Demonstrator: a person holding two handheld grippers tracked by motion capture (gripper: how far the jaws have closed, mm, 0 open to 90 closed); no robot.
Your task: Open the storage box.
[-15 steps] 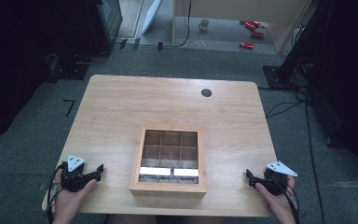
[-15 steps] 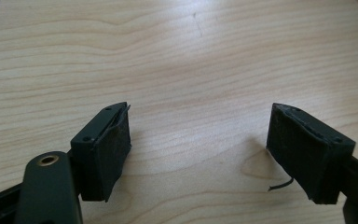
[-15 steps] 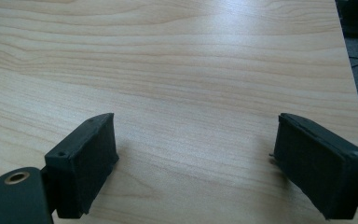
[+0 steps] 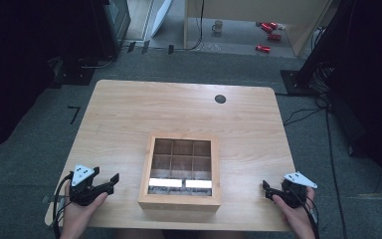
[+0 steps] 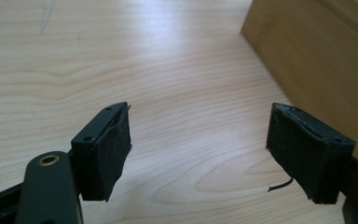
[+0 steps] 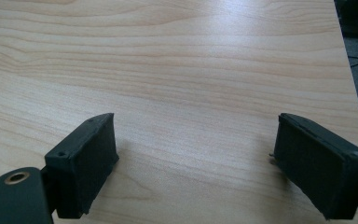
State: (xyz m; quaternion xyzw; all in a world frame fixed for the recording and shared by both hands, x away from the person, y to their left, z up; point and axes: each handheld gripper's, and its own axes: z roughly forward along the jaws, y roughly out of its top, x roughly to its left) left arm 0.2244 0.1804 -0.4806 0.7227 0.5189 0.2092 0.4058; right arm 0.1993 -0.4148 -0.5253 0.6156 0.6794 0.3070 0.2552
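You're resting both hands low at the near tabletop [image 4: 129,104] edge, left hand-held gripper [image 4: 110,181] and right hand-held gripper [image 4: 267,187] flanking the wooden compartment box [image 4: 180,201], each well apart from it. Bare wood is lying ahead of both. Both jaw pairs are spreading wide, gripping nothing.

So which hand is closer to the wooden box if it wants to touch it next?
Probably the left. The left tool sits open, pointing toward the wooden box, whose side shows just past its jaws in the left gripper view. The right tool, open too, lies farther from the box.
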